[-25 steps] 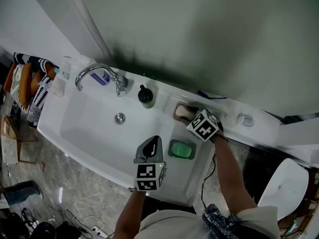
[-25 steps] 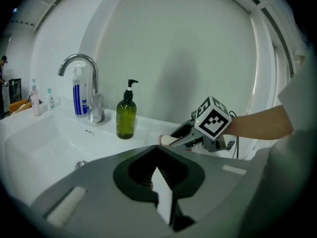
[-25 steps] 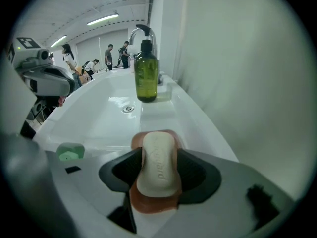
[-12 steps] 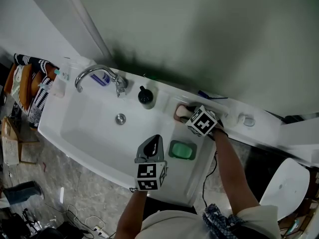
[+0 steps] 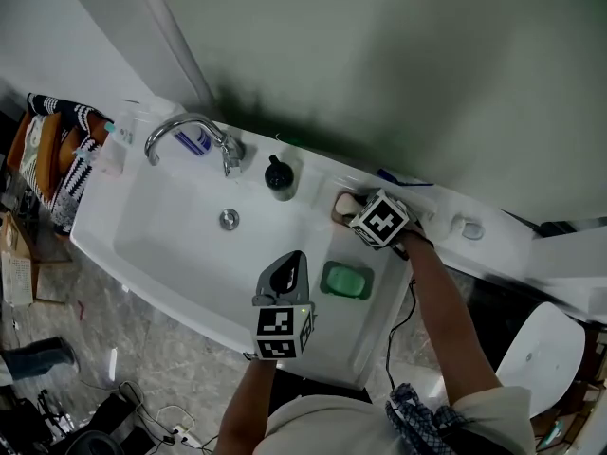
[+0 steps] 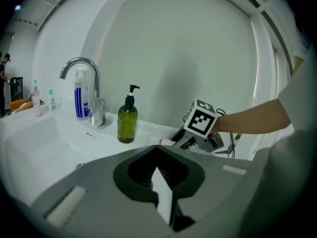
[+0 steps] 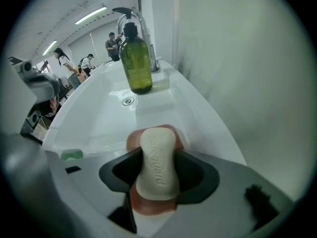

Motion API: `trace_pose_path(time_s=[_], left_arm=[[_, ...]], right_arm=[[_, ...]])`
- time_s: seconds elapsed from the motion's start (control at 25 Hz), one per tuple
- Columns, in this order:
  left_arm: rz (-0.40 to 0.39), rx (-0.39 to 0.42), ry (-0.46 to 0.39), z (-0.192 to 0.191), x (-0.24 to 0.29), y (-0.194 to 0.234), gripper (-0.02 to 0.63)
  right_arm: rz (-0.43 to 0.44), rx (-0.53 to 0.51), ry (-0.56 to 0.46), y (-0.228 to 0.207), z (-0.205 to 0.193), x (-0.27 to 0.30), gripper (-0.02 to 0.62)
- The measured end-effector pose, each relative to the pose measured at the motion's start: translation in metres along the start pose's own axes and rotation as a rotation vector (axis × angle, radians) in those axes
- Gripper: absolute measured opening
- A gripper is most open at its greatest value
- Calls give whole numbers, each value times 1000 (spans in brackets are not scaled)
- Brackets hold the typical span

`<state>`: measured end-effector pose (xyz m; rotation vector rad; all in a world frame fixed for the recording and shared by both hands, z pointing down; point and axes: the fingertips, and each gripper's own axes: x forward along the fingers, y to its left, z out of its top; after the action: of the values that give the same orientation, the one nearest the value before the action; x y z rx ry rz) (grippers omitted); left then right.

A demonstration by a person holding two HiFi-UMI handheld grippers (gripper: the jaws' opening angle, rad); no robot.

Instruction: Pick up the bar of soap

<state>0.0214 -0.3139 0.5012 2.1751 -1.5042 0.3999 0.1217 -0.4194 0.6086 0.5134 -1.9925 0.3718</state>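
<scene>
1. The bar of soap (image 7: 157, 177) — cream, smooth, rounded, with stamped lettering — is lying on a reddish-brown soap dish (image 7: 148, 206) on the glossy white sink (image 7: 99, 118) ledge.
2. The right gripper (image 7: 158, 150) is straddling it, jaws wide, pads close beside its long sides.
3. The left gripper (image 5: 292, 260) is hovering over the sink's front edge, jaws together.
4. Beyond, an olive pump bottle (image 7: 136, 58) and a chrome tap (image 5: 185, 133) are standing.
</scene>
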Motion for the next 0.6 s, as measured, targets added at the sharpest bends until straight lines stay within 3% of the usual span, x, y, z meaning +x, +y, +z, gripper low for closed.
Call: trace_pose_path(time_s=[0.28,0.6], left_arm=[[23,-10,-3,0,-3,9,8],[13,-9,7,-5,-1,5,8]], right_arm=[[15,-5,116,1,0,4,215],[16,-22,156,2,0,6,215]])
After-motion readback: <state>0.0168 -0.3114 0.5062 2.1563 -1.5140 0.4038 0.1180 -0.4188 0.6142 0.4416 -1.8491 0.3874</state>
